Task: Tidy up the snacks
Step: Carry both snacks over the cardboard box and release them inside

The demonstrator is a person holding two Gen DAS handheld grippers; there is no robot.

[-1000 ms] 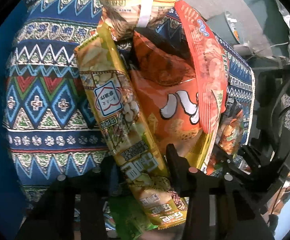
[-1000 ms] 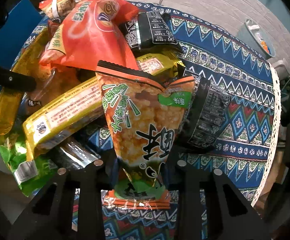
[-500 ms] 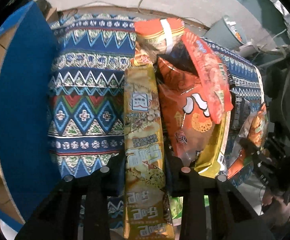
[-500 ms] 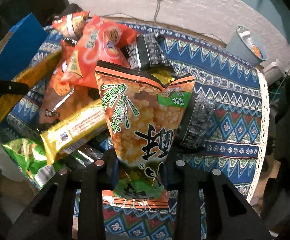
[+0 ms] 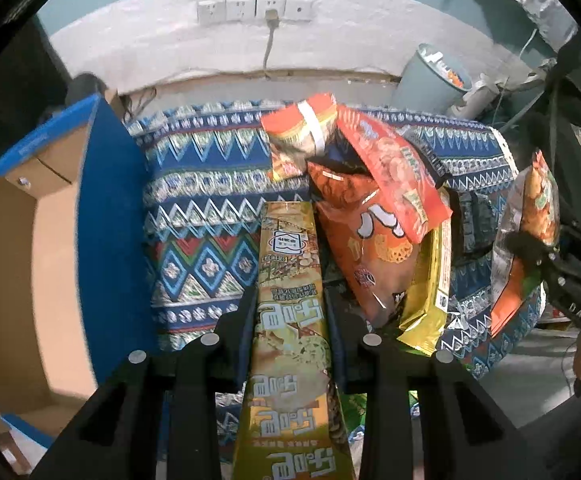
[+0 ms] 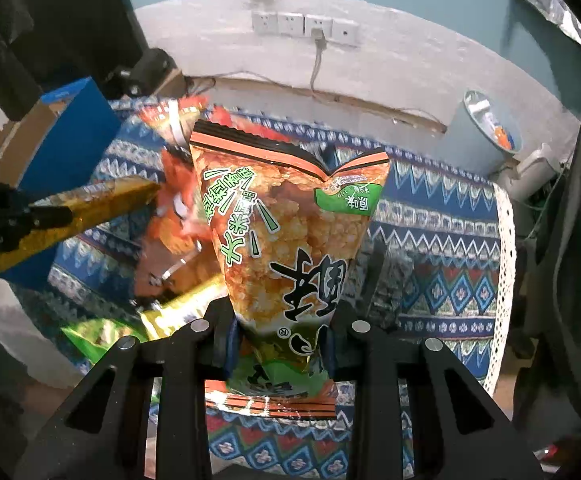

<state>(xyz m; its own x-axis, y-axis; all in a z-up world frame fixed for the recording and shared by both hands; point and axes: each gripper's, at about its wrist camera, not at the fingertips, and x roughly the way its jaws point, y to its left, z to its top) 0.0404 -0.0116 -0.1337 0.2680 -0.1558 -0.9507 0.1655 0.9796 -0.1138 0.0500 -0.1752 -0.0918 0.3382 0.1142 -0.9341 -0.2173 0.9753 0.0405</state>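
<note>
My left gripper (image 5: 290, 312) is shut on a long golden snack pack (image 5: 290, 280) and holds it above the patterned cloth (image 5: 210, 200). It also shows in the right wrist view (image 6: 90, 204), at the left. My right gripper (image 6: 282, 320) is shut on an orange and green rice cracker bag (image 6: 286, 232), held upright above the cloth. That bag shows at the right in the left wrist view (image 5: 530, 240). A pile of snack bags (image 5: 370, 208) lies on the cloth, orange and red ones on top.
An open blue cardboard box (image 5: 50, 240) stands at the left of the cloth. A grey bin (image 5: 430, 80) stands by the white wall behind. The wall holds sockets (image 5: 254, 10). A yellow pack (image 5: 430, 280) and a green pack (image 6: 98, 336) lie at the pile's near edge.
Both grippers have risen and drawn back with their packs. The pile now lies lower and farther off, and the blue box has come into view.
</note>
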